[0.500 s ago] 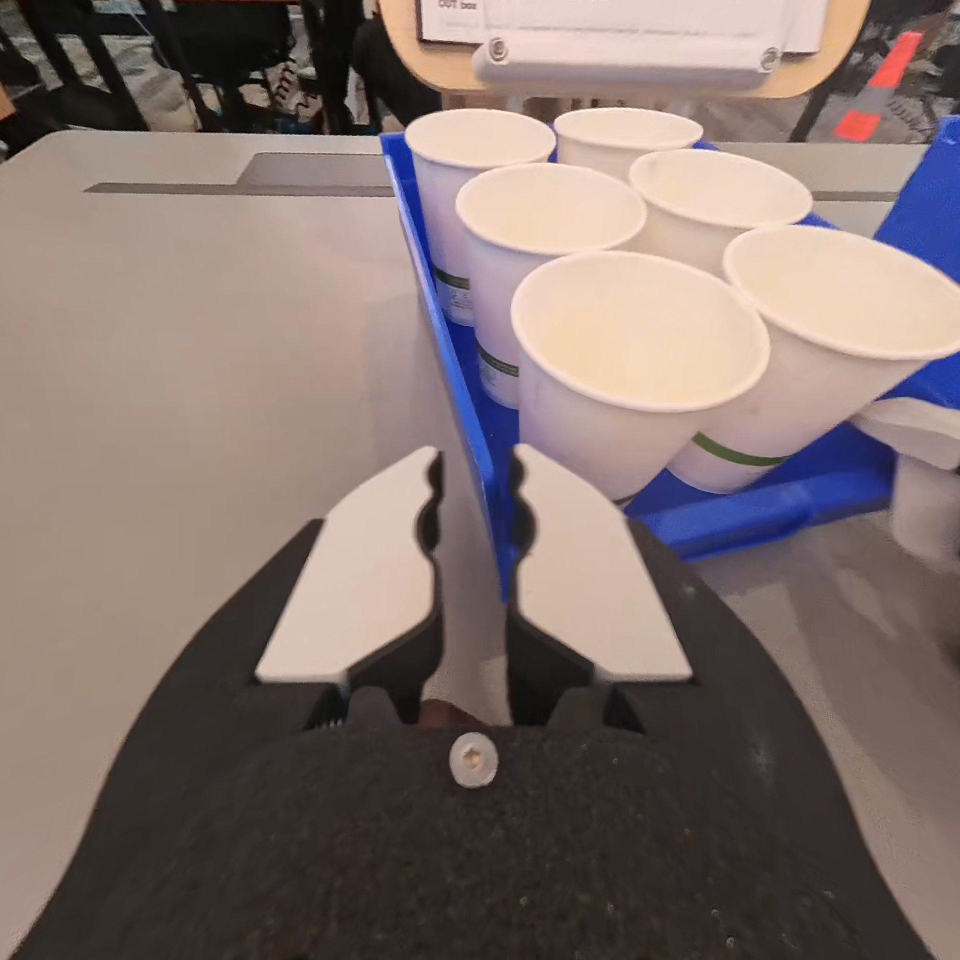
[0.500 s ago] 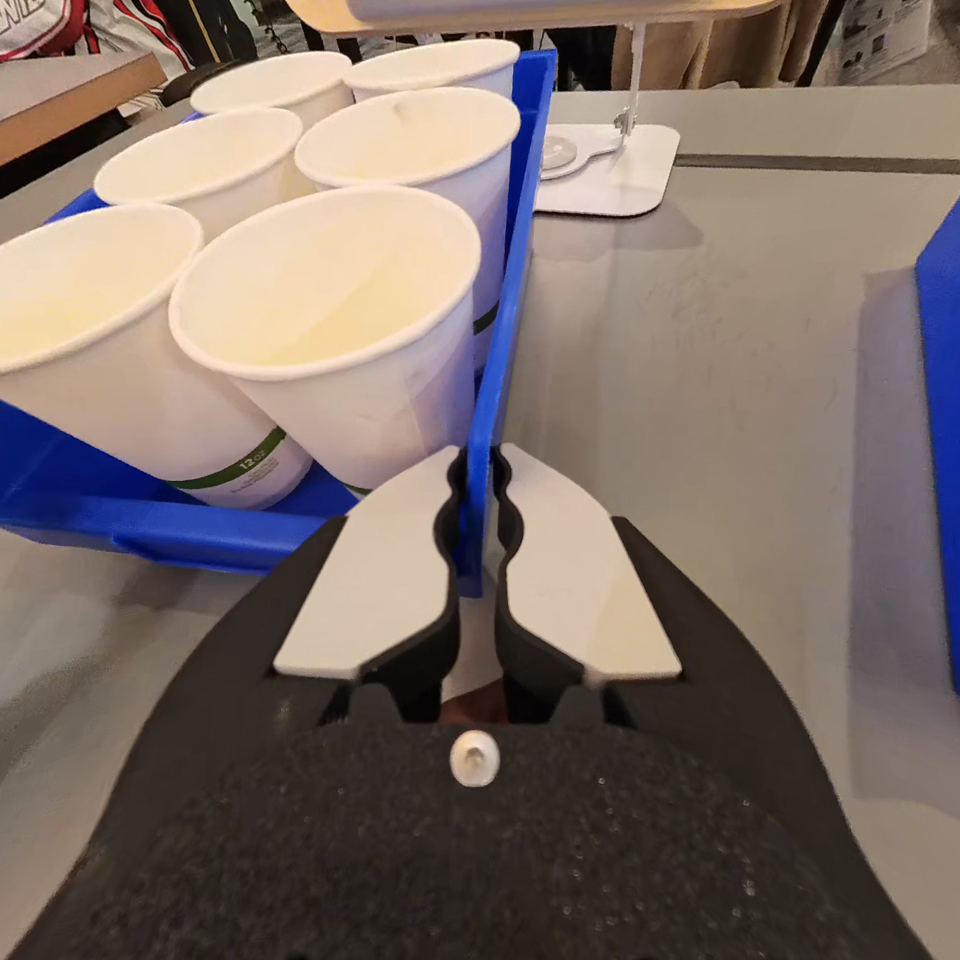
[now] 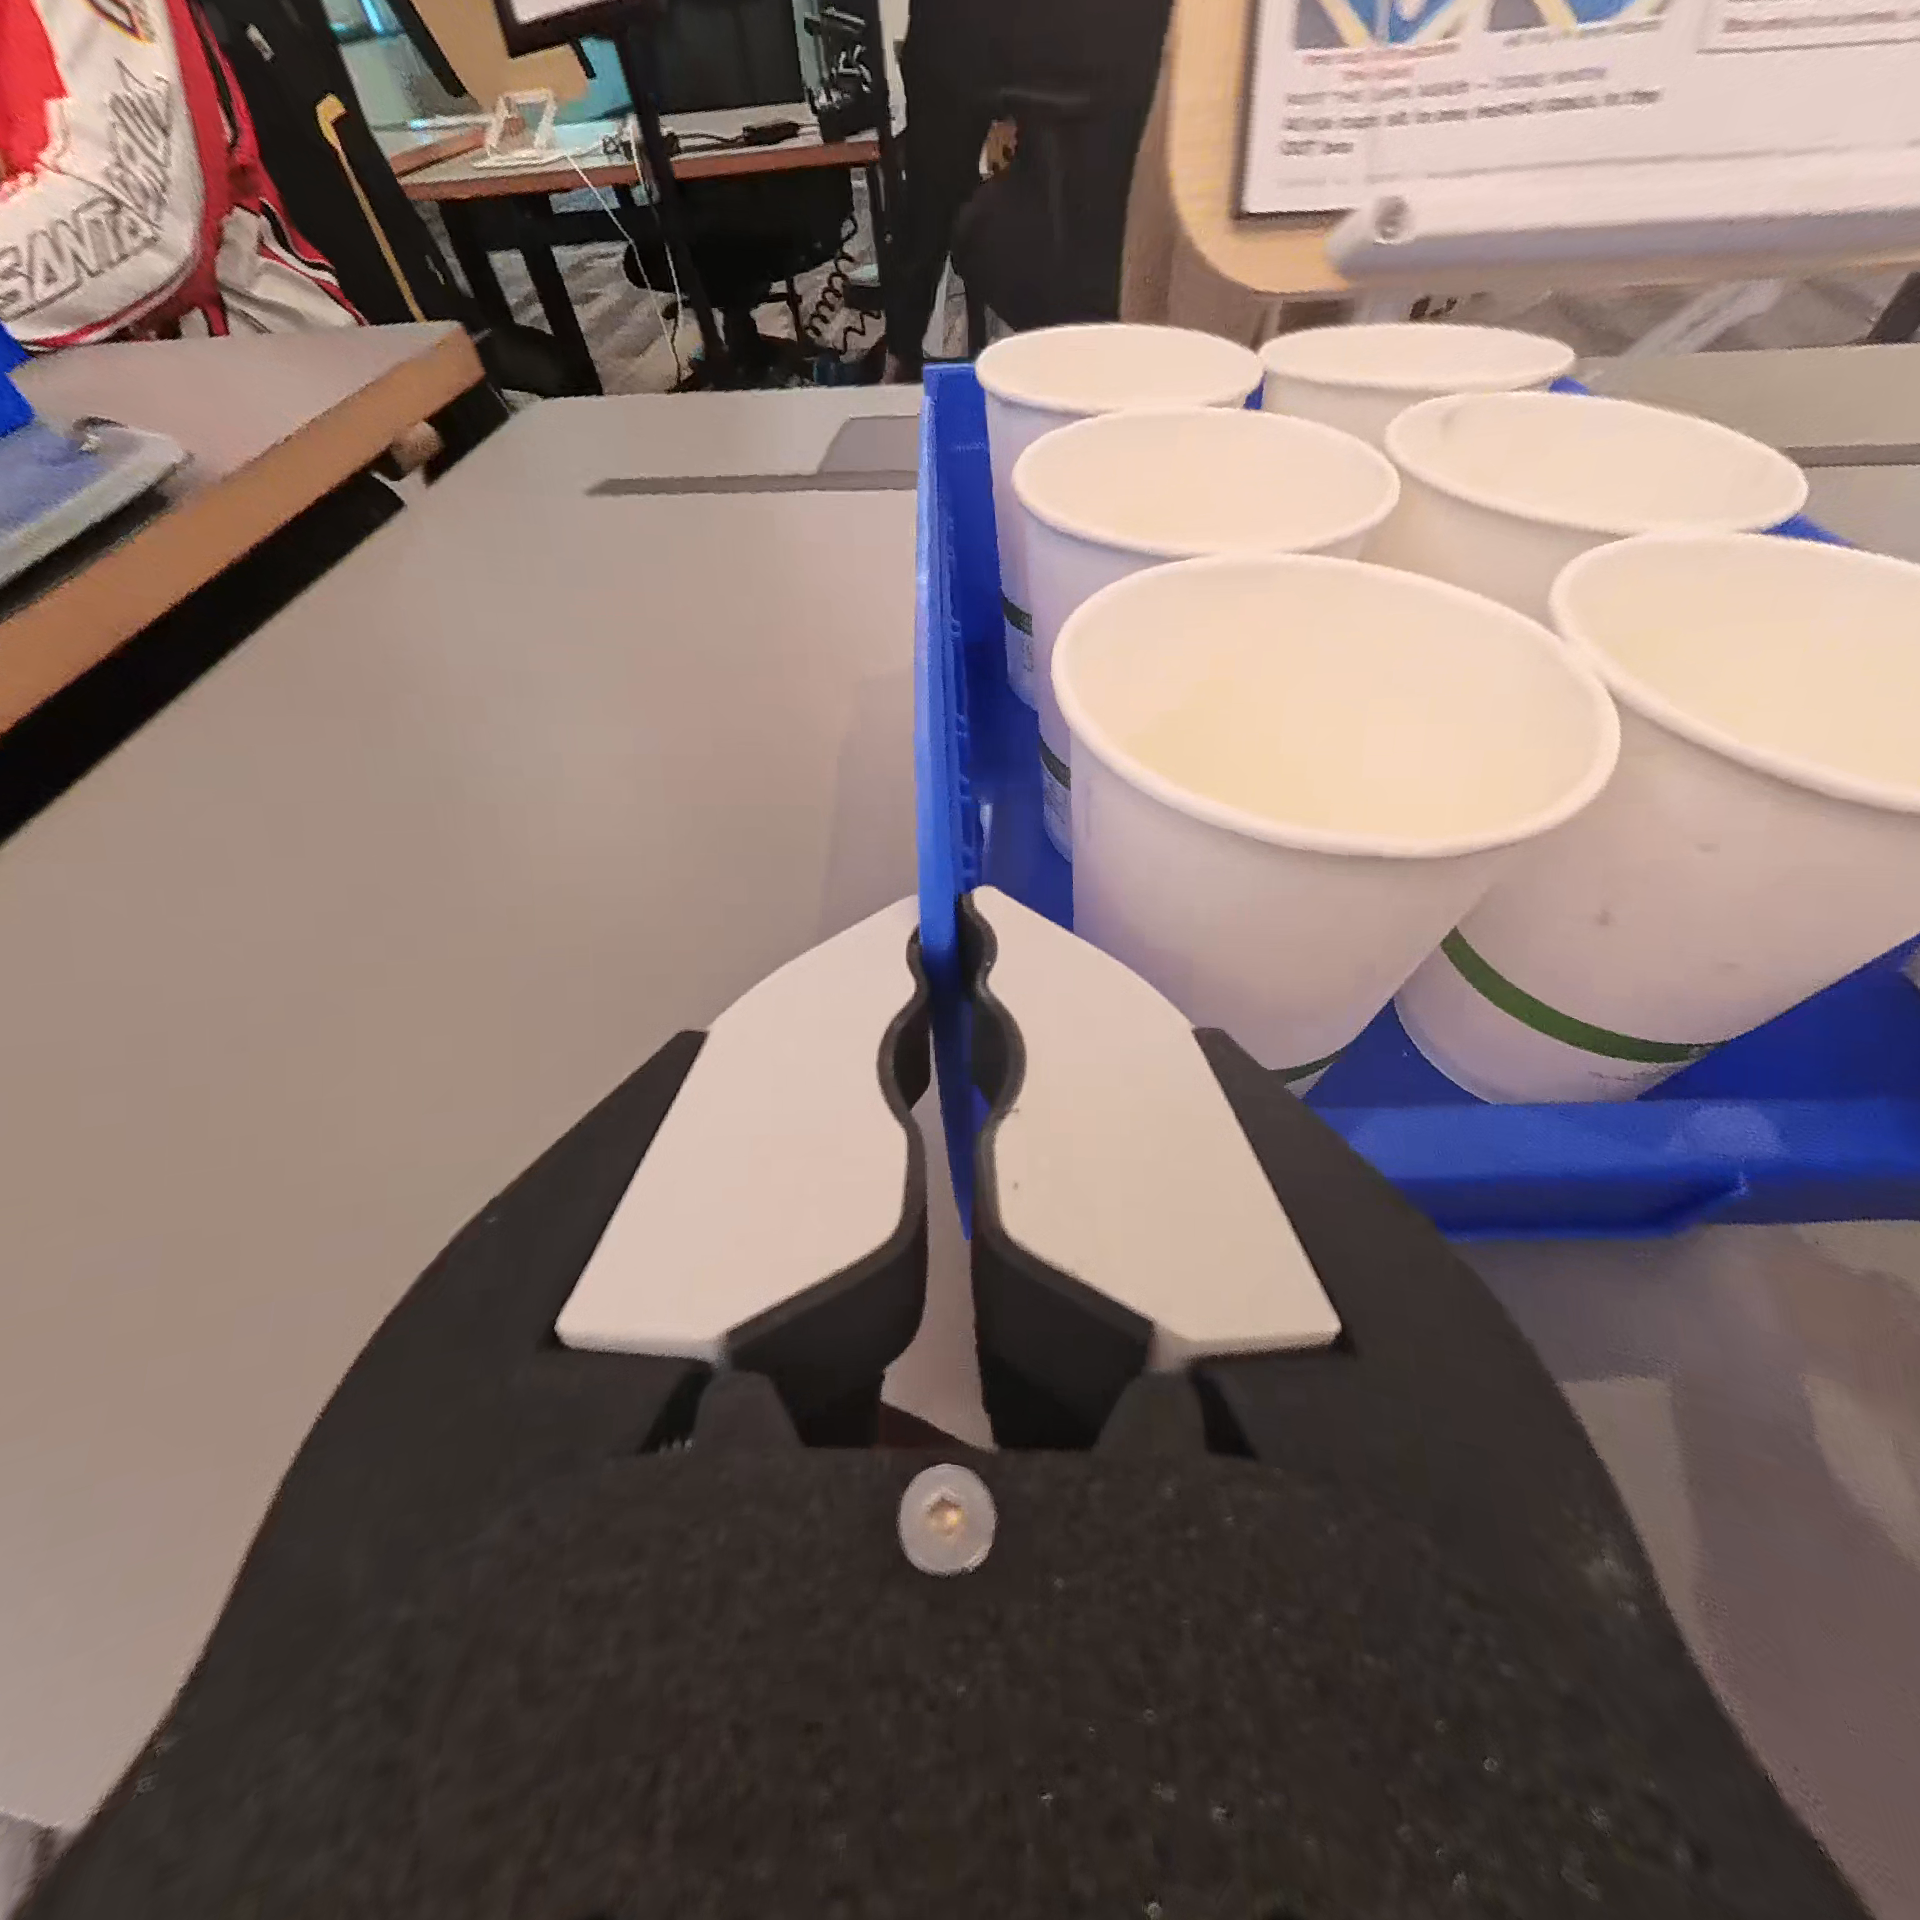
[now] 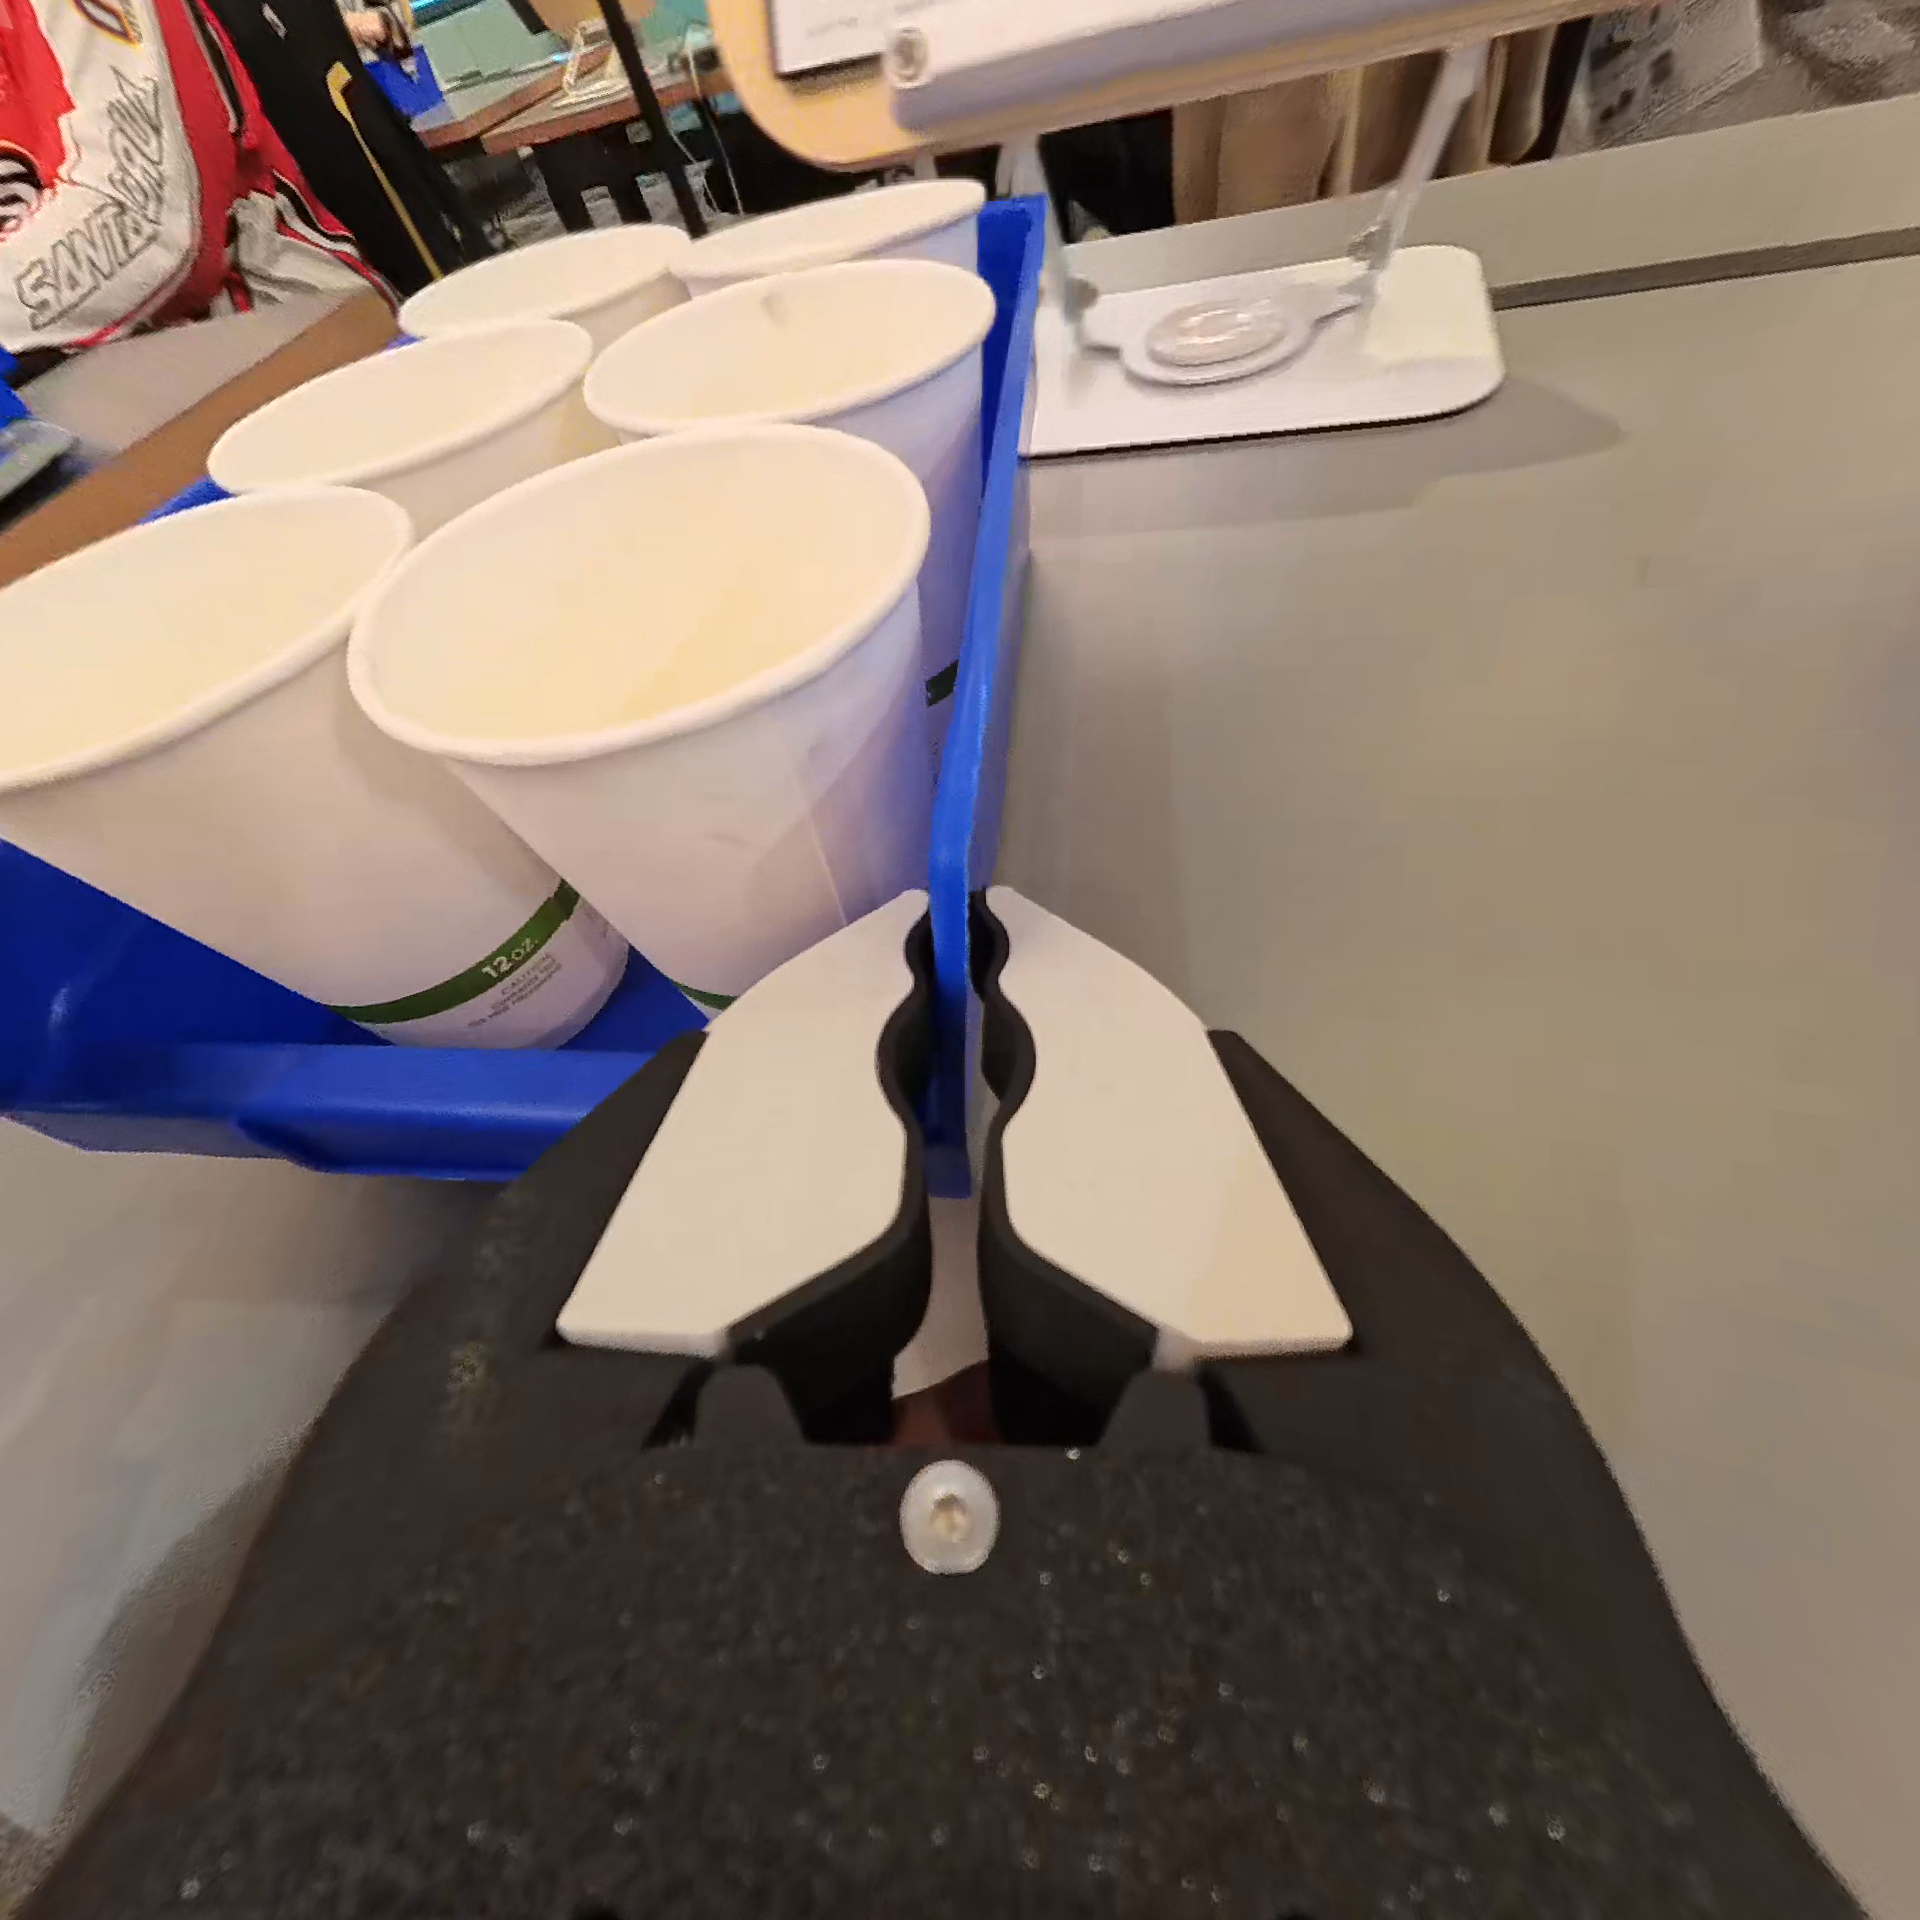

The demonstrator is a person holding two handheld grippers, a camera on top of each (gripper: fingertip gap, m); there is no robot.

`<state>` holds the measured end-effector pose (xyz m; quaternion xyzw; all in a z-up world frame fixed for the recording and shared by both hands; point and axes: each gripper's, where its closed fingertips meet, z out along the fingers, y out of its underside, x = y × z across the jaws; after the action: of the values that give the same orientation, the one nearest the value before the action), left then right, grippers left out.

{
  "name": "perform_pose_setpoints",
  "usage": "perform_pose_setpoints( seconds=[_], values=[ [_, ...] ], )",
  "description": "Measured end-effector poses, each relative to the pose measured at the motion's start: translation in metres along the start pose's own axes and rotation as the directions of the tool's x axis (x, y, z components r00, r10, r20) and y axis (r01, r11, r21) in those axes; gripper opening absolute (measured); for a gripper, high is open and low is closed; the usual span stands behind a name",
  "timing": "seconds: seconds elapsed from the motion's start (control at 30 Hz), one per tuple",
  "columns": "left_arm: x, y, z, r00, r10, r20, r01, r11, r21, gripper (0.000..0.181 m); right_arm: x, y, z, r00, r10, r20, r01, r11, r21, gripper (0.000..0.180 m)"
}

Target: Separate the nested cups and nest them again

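Note:
A blue bin (image 3: 1558,1164) holds several white paper cups (image 3: 1320,727) with green bands, standing apart and upright or leaning. My left gripper (image 3: 948,925) is shut on the bin's left wall (image 3: 940,644). In the right wrist view the same bin (image 4: 312,1101) and cups (image 4: 644,623) lie to the left. My right gripper (image 4: 951,904) is shut on the bin's right wall (image 4: 992,499). The bin looks tilted, its near edge raised above the grey table.
The grey table (image 3: 468,779) spreads left of the bin, and right of it in the right view (image 4: 1507,831). A white stand base (image 4: 1268,353) sits behind the bin on the right. A wooden board on a stand (image 3: 1558,156) hangs behind. Another table (image 3: 208,447) is at far left.
My left gripper has closed onto the bin's left wall. Both views have tipped up and risen, and the bin with cups has lifted with the grippers.

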<state>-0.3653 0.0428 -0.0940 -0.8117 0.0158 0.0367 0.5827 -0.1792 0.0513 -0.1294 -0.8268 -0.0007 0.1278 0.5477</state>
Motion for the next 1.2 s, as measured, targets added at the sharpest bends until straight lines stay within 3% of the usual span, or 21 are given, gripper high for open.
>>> perform_pose_setpoints(
  seconds=[0.37,0.53,0.73,0.8,0.87,1.0,1.1,1.2],
  values=[
    [-0.151,-0.007,0.038,0.998,-0.049,-0.032,0.050,0.998,0.043,0.001,-0.144,-0.007,0.040,0.997,-0.056,-0.046,0.058,0.997,0.045,0.006],
    [-0.173,-0.001,0.051,0.996,-0.046,-0.077,0.049,0.998,0.039,0.002,-0.160,0.012,0.054,0.998,-0.051,-0.034,0.051,0.999,0.017,0.006],
    [-0.172,0.015,0.061,0.981,-0.145,-0.130,0.148,0.989,0.008,0.007,-0.161,0.021,0.053,0.998,-0.040,0.043,0.041,0.999,-0.024,0.017],
    [-0.176,0.020,0.058,0.982,-0.158,-0.100,0.156,0.987,-0.028,0.031,-0.157,0.022,0.046,0.995,-0.050,0.085,0.054,0.997,-0.047,0.033],
    [-0.179,0.021,0.044,0.984,-0.160,-0.075,0.159,0.987,-0.028,0.040,-0.149,0.024,0.029,0.984,-0.054,0.167,0.067,0.995,-0.070,0.041],
    [-0.172,0.019,-0.007,0.981,-0.192,-0.034,0.193,0.981,0.032,0.040,-0.104,0.005,-0.039,0.926,-0.164,0.339,0.158,0.986,0.044,0.042],
    [-0.118,0.023,-0.042,0.976,-0.182,-0.118,0.187,0.982,0.036,0.041,-0.041,-0.016,-0.085,0.893,-0.243,0.378,0.212,0.969,0.124,0.041],
    [-0.043,0.028,-0.064,0.969,-0.086,-0.231,0.096,0.995,0.033,0.041,0.040,-0.029,-0.107,0.915,-0.227,0.333,0.190,0.972,0.141,0.037]
  ],
)
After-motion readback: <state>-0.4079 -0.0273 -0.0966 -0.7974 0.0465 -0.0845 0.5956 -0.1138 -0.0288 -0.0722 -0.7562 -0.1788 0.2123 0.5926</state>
